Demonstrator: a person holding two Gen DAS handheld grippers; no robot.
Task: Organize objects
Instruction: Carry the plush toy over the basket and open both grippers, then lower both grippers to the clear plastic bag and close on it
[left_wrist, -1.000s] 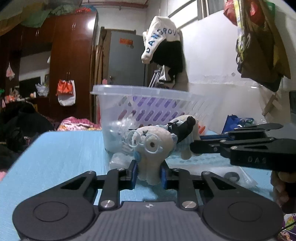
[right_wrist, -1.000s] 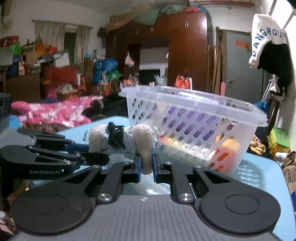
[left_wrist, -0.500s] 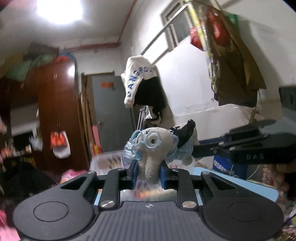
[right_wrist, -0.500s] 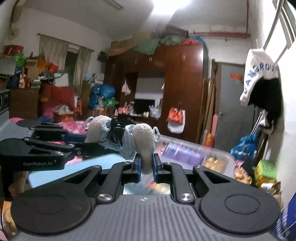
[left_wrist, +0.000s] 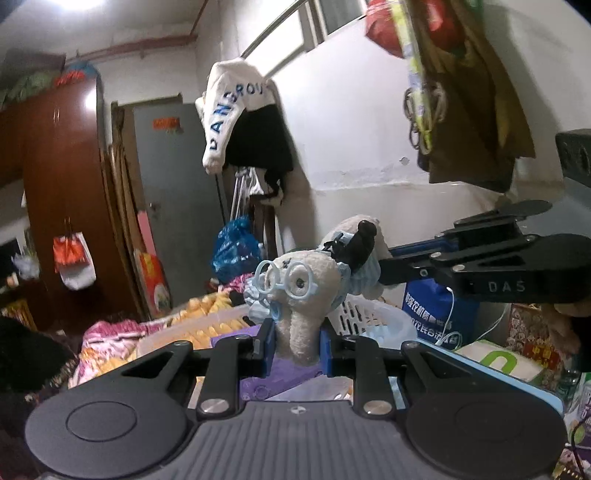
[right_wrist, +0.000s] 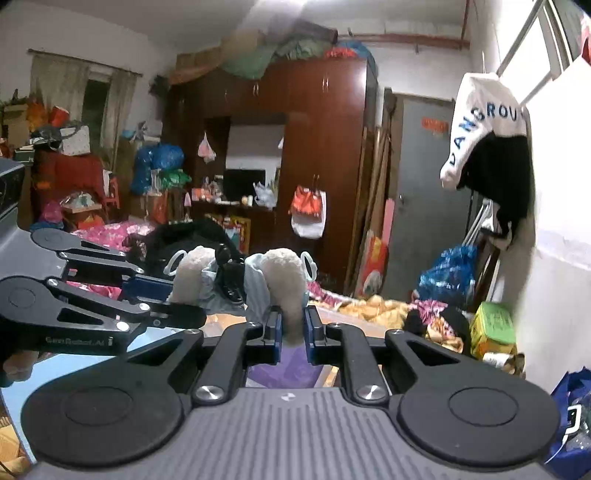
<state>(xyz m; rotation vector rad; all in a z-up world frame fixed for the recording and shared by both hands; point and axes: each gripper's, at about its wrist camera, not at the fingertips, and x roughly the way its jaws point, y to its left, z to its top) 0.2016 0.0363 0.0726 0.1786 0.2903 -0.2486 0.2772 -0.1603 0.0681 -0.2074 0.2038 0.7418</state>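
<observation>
The right gripper (right_wrist: 293, 332) is clamped on one cream, fuzzy limb of a plush toy (right_wrist: 282, 280), the blue pads pressing it from both sides. The toy stretches away to the tool's left, its pale blue clothing and a black strap bunched in the middle (light blue glasses loops stick out at either end). The left gripper (right_wrist: 173, 314) comes in from the tool's left and meets the toy's other cream limb; whether its pads pinch there cannot be told. Directly beneath the right gripper's fingers lies something purple (right_wrist: 284, 363). Ahead stands a dark red wardrobe (right_wrist: 325, 158), and to the tool's right a grey door (right_wrist: 424, 206).
</observation>
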